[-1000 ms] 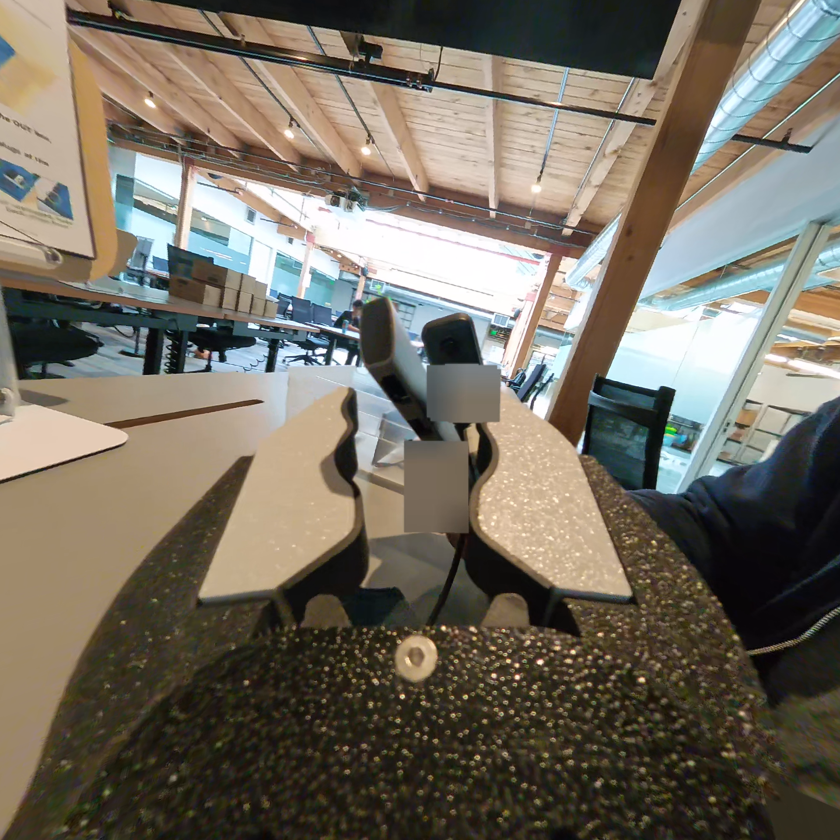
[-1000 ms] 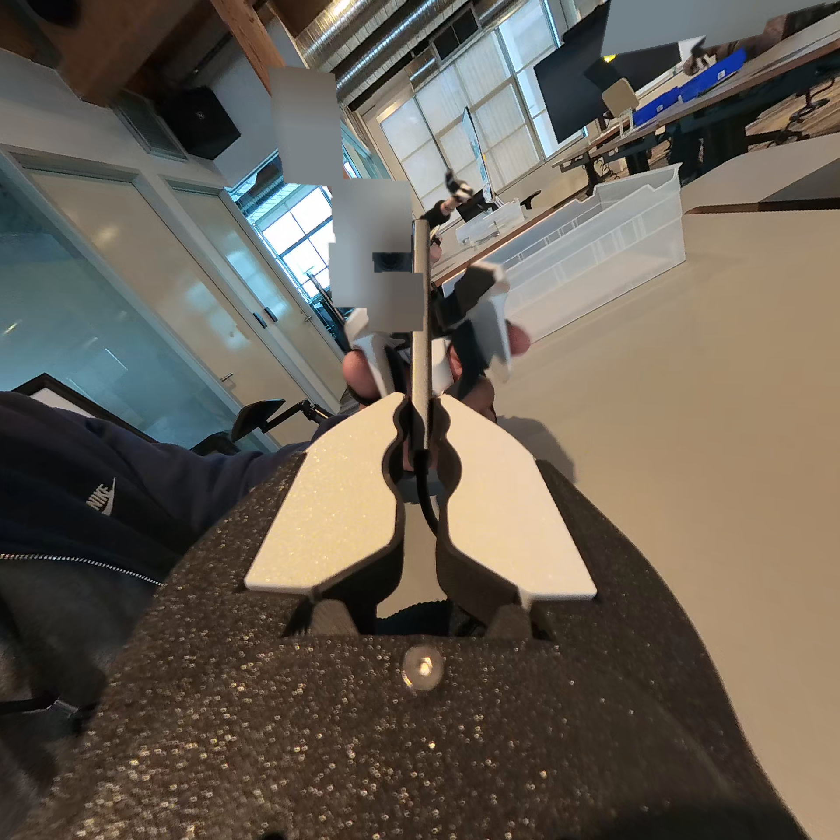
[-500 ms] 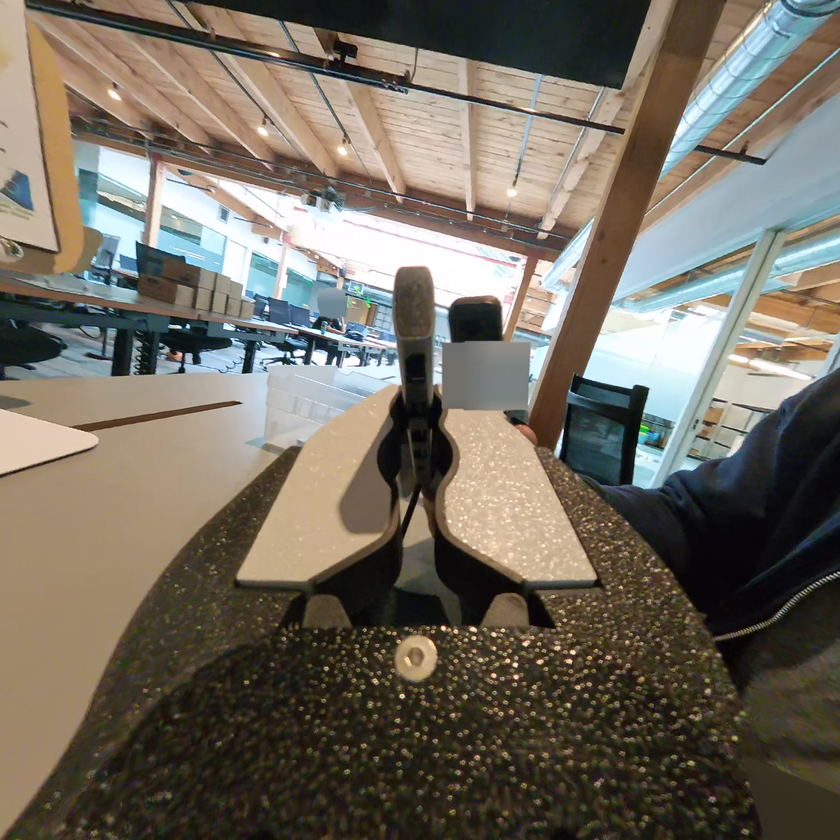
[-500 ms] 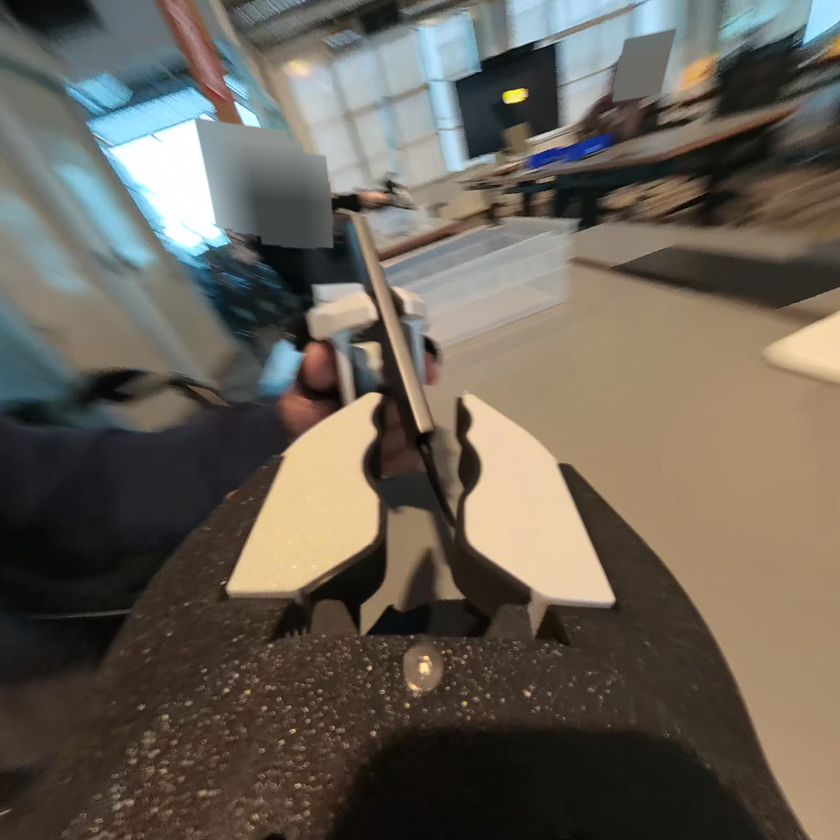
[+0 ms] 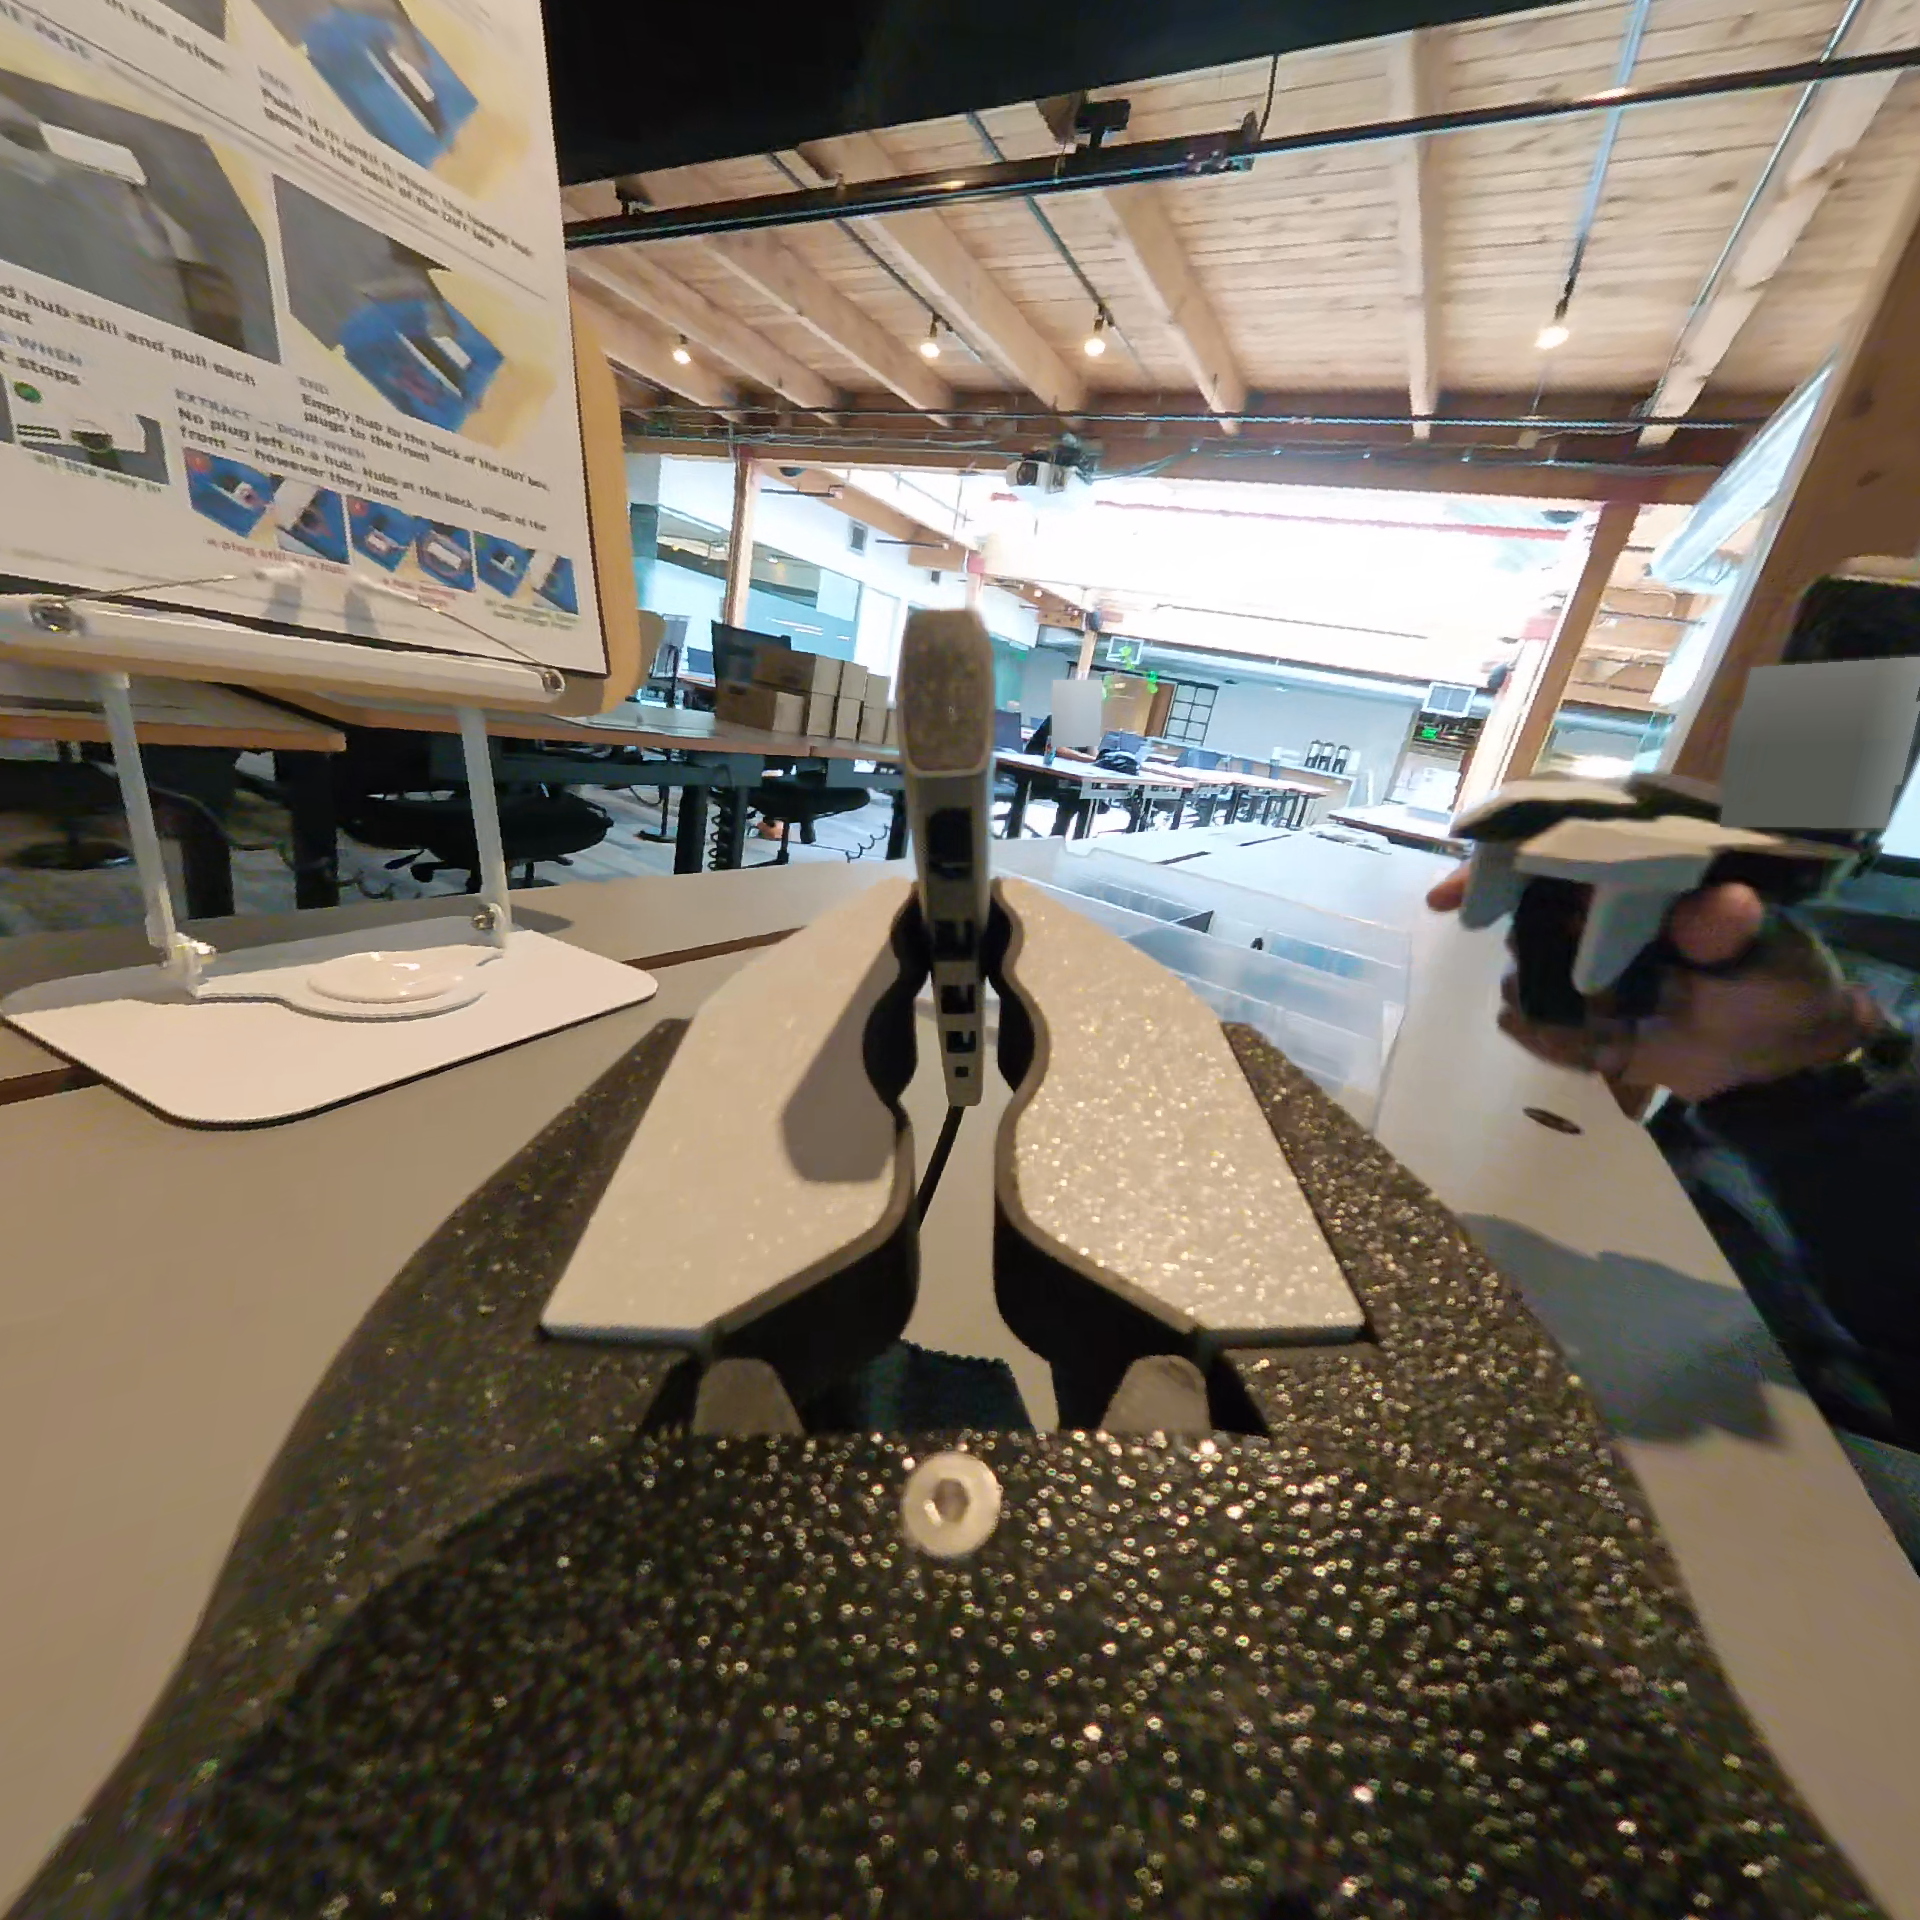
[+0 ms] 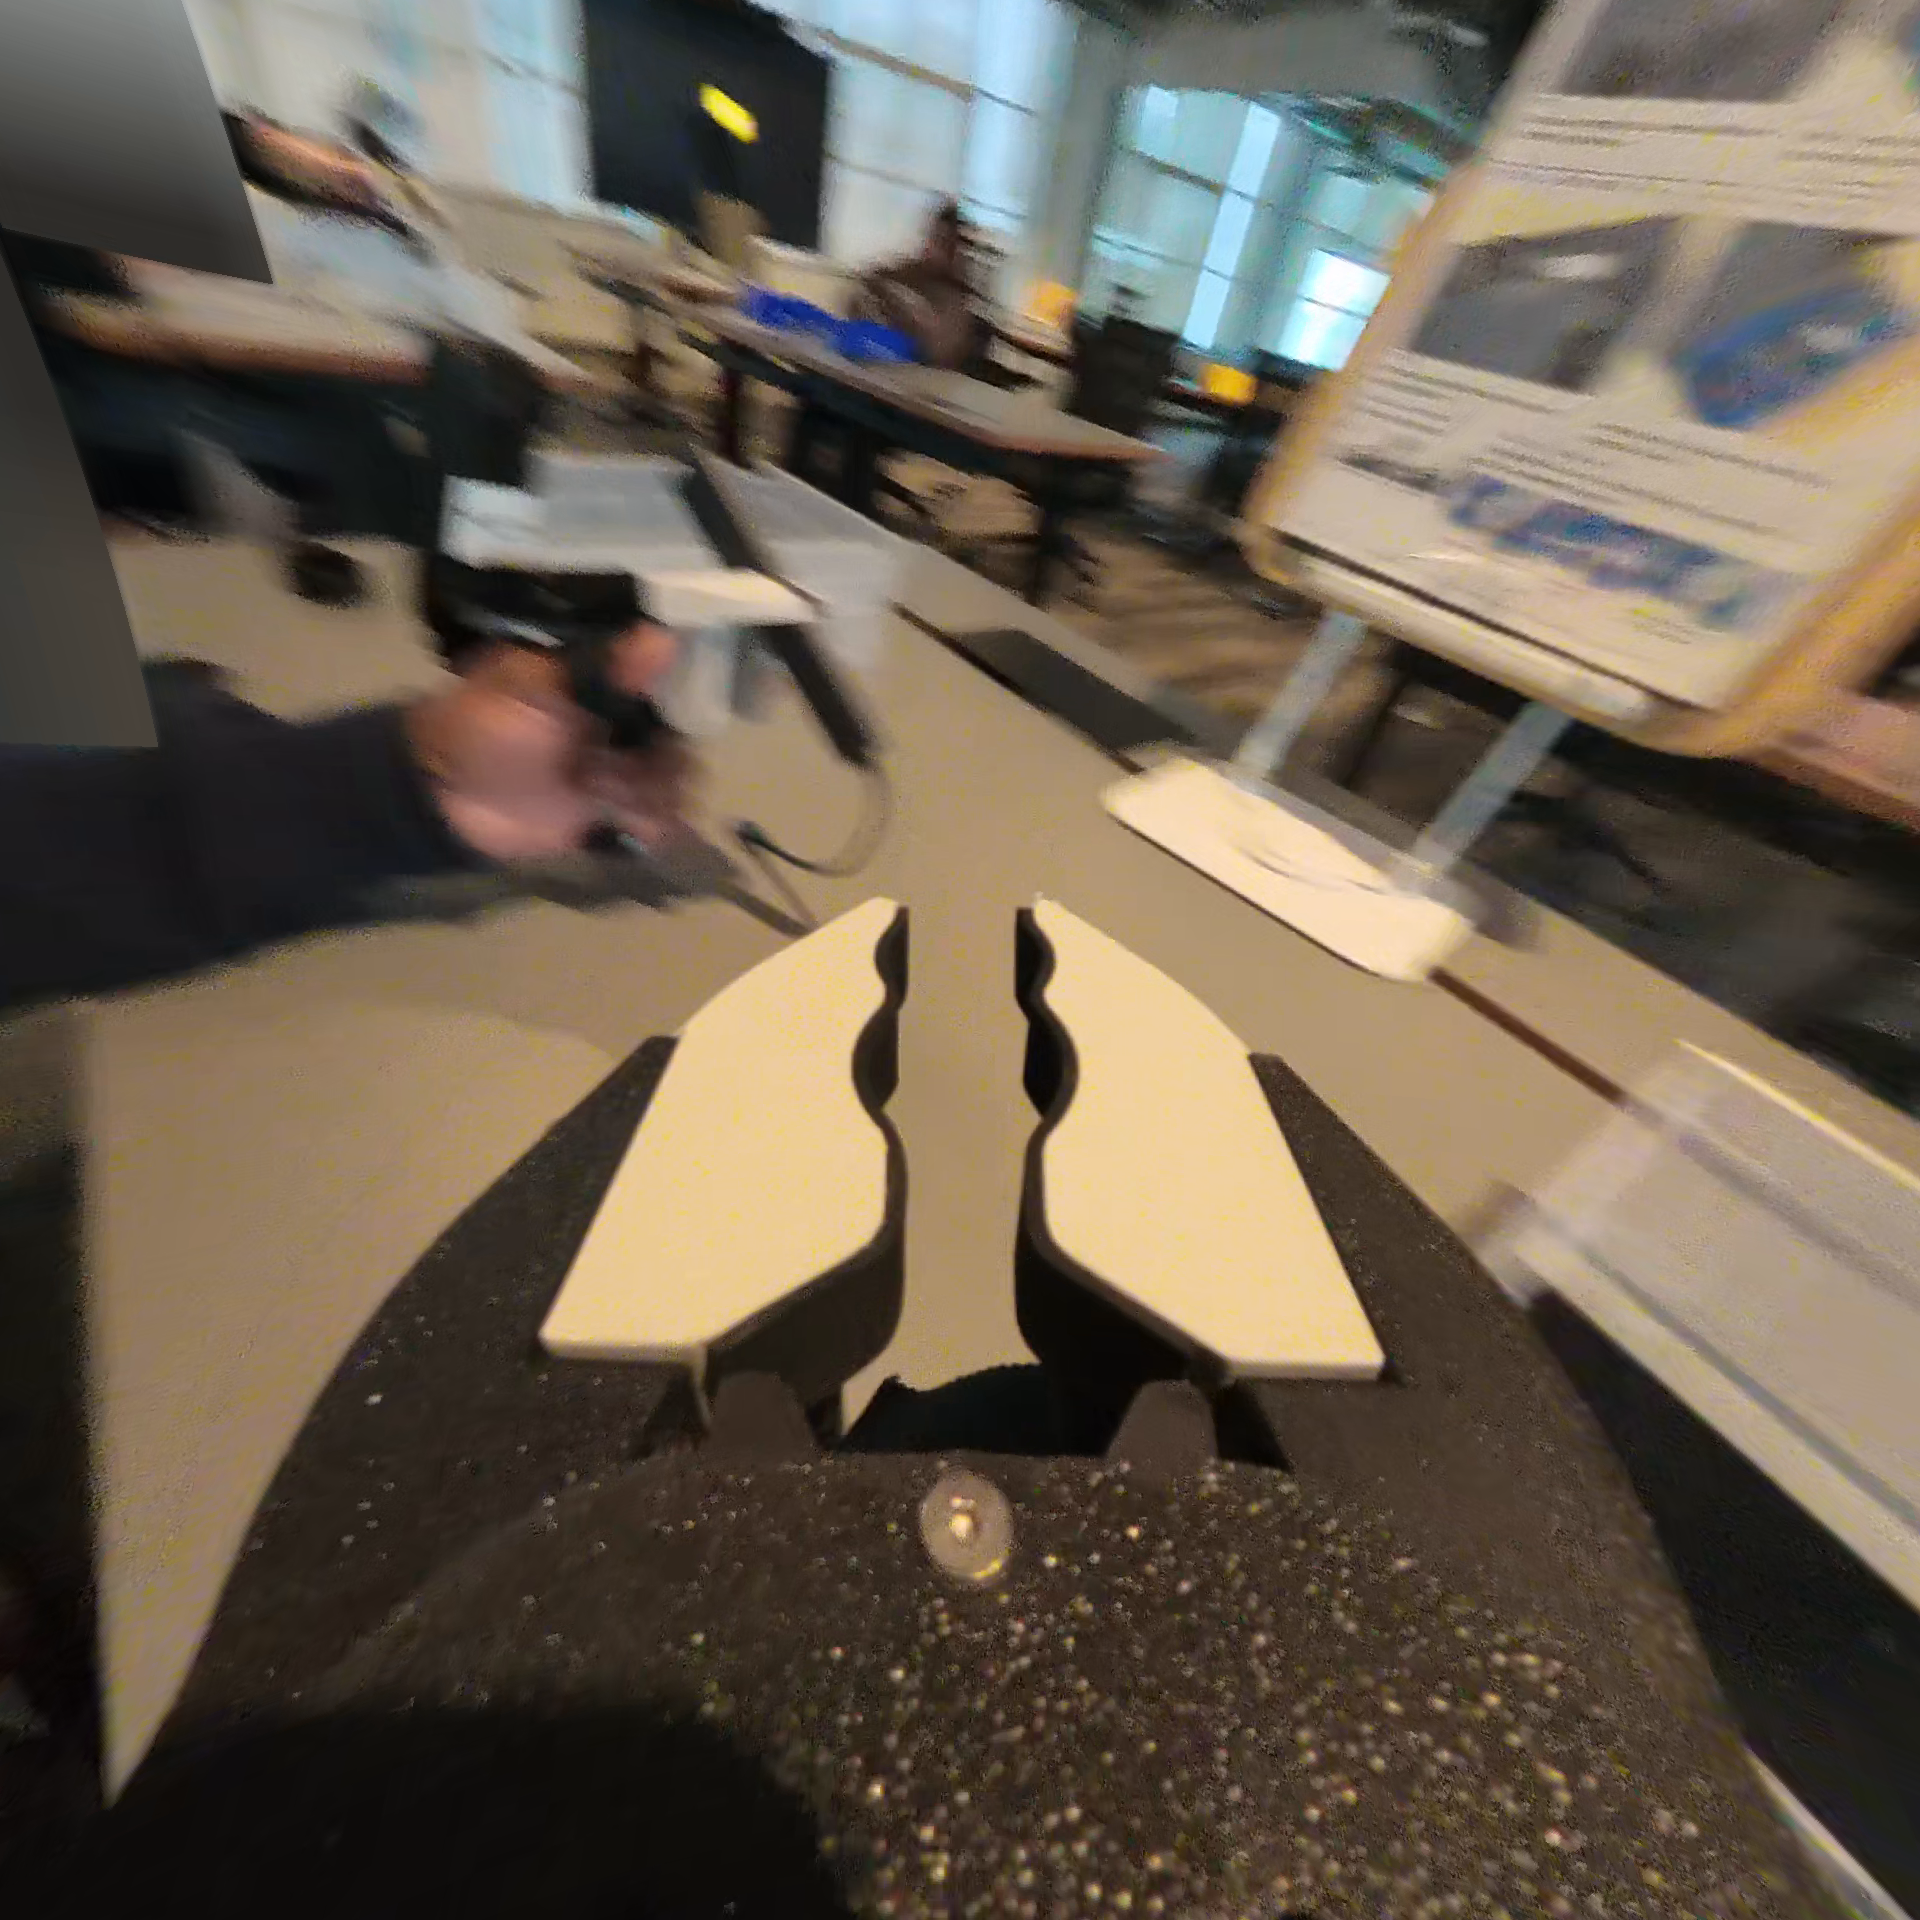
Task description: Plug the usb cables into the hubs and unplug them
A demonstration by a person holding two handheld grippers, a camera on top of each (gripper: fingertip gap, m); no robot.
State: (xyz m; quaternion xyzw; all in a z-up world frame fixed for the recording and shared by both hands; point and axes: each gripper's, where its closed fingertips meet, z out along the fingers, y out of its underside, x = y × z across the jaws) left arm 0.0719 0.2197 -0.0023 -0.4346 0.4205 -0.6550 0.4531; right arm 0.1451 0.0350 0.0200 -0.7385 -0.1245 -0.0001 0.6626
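My left gripper (image 5: 951, 904) is shut on a slim grey USB hub (image 5: 943, 748), which stands on edge above the fingertips. The hub's black cable (image 5: 935, 1153) hangs down between the fingers. My right gripper (image 6: 961, 920) is open and empty over the grey table (image 6: 312, 1091). It also shows in the left wrist view (image 5: 1496, 862), held by a hand off to the right, apart from the hub. The blurred right wrist view shows the left gripper with the hub (image 6: 800, 634) and its looping cable (image 6: 852, 842) at the left.
A document stand with an instruction sheet (image 5: 281, 312) rests on a white base (image 5: 332, 997) at the left of the table. A clear plastic bin (image 5: 1247, 935) lies beyond the hub. The person's dark sleeve (image 5: 1818, 1195) is at the right edge. The grippers' ends are close to 20 cm from one another.
The hub passed from the right gripper to the left. The left gripper closed on it, the right gripper opened, let go and swung away to the right.
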